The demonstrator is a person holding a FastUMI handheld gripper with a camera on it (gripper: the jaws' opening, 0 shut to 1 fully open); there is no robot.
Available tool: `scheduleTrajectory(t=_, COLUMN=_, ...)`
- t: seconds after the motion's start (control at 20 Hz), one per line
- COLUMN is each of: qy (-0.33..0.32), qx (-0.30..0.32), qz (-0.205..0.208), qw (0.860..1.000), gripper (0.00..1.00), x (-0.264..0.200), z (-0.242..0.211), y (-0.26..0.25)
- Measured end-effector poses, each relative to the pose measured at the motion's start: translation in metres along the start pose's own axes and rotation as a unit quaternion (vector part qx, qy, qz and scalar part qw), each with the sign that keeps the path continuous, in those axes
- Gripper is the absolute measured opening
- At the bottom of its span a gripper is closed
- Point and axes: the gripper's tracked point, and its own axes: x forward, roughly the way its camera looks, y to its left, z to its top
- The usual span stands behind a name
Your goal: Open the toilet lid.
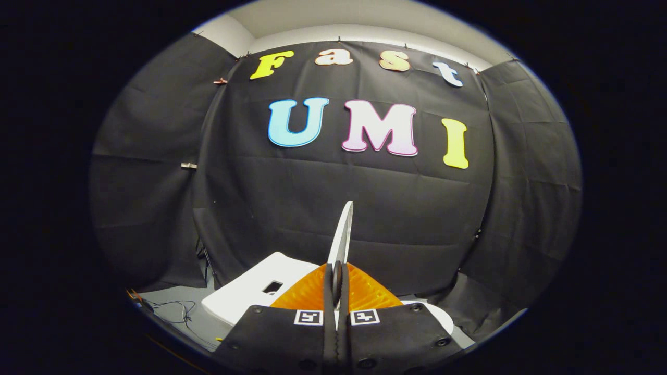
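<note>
The white toilet lid (342,234) is seen edge-on as a thin blade that rises steeply from between my fingers toward the booth's back wall. My gripper (337,278) is shut on the lid's rim, with both fingers pressed against it from either side. A curved piece of the white toilet seat (439,316) lies low, to the right of the fingers. The lid's lower part is hidden behind the fingers.
The white toilet tank (250,294), with a small rectangular opening in its top, stands just left of the fingers. Loose cables (174,310) lie on the grey floor further left. Black cloth walls close the booth behind and on both sides.
</note>
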Motion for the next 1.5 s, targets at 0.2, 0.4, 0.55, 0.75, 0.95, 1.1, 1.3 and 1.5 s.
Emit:
scheduleTrajectory(t=0.2, qy=-0.009, qx=-0.030, qz=0.028, qw=0.999, gripper=0.05, x=0.003, z=0.002, y=0.038)
scheduleTrajectory(t=0.4, qy=-0.010, qx=-0.043, qz=0.053, qw=0.998, gripper=0.04, x=0.008, z=0.001, y=0.068)
scheduleTrajectory(t=0.55, qy=-0.012, qx=-0.060, qz=0.057, qw=0.996, gripper=0.05, x=0.007, z=0.001, y=0.079)
scheduleTrajectory(t=0.75, qy=-0.007, qx=-0.048, qz=0.077, qw=0.996, gripper=0.14, x=0.007, z=0.002, y=0.085)
scheduleTrajectory(t=0.95, qy=-0.035, qx=-0.044, qz=0.097, qw=0.994, gripper=0.97, x=-0.015, z=0.031, y=0.084)
scheduleTrajectory(t=1.1, qy=-0.072, qx=-0.015, qz=0.109, qw=0.991, gripper=0.97, x=-0.043, z=0.071, y=0.066)
scheduleTrajectory(t=1.3, qy=-0.103, qx=-0.010, qz=0.100, qw=0.990, gripper=0.97, x=-0.079, z=0.113, y=0.018)
scheduleTrajectory(t=1.5, qy=-0.108, qx=-0.001, qz=0.096, qw=0.990, gripper=0.97, x=-0.115, z=0.137, y=-0.046)
